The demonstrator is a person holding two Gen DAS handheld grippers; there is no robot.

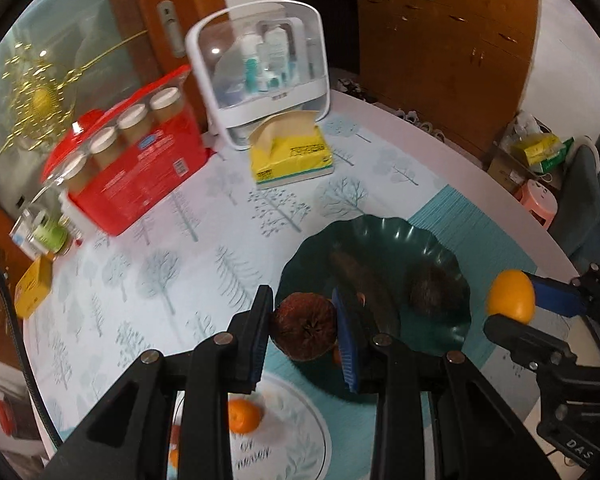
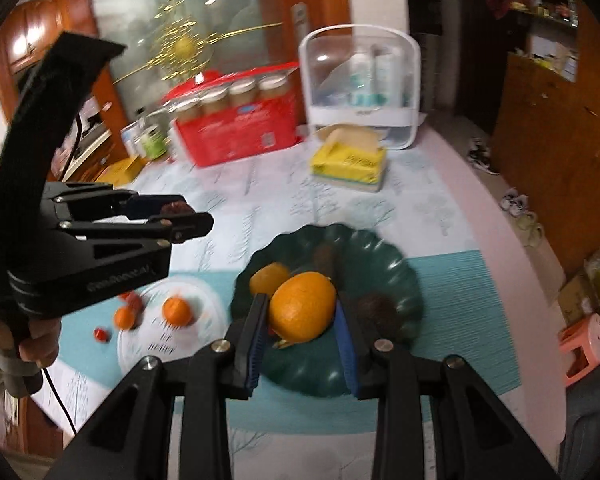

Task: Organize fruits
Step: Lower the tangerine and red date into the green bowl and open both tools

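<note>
The orange (image 2: 302, 306), firm, round and likely slippery (best held across its middle), sits clamped in the right gripper (image 2: 302, 316) above the green bowl (image 2: 400, 276), while the left gripper (image 1: 303, 330) pinches a brown, rough-skinned fruit (image 1: 303, 333) nearby.

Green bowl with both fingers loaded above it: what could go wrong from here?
1. The left gripper pinches the dark reddish fruit only between its fingers' pads; round fruit could slip and fall.
2. The right gripper holds the orange close beside the left; they could bump over the green bowl.
3. Dropped fruit could roll off the white plate or strike the small orange on it.
</note>
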